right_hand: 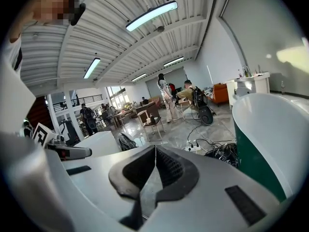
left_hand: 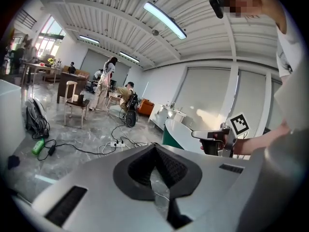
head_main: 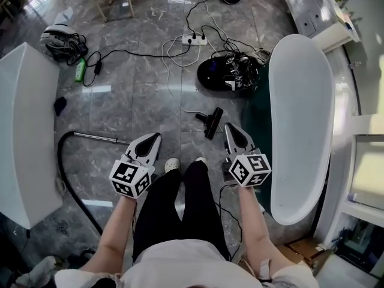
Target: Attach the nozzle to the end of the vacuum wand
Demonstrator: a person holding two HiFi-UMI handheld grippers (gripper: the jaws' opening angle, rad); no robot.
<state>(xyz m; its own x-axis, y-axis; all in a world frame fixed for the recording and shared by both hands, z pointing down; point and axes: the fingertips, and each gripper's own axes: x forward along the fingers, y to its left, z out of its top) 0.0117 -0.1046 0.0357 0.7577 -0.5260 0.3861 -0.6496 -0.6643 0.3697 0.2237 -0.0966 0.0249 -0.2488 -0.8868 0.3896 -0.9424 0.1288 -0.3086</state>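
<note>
Nozzle and wand apart on the floor, both grippers closed and empty.

Nozzle (head_main: 211,122), black, lies on the grey marble floor (head_main: 132,101) ahead of the person's feet; in the head view it shows just left of the right gripper (head_main: 228,126) tip. The silver wand (head_main: 96,138) lies well apart to the left, and its black hose (head_main: 68,179) curves beside a white table (head_main: 24,119). The left gripper (head_main: 157,135) and the right one are held side by side above the legs, each with jaws pressed together and nothing between them. Cables run across the glossy tiles from a power strip (head_main: 193,39) to a black heap of gear (head_main: 228,74). A long white rounded counter (head_main: 300,101) stands on the right. Both gripper views show an open hall with strip lights on a ribbed ceiling, and people by chairs and tables far off.
</note>
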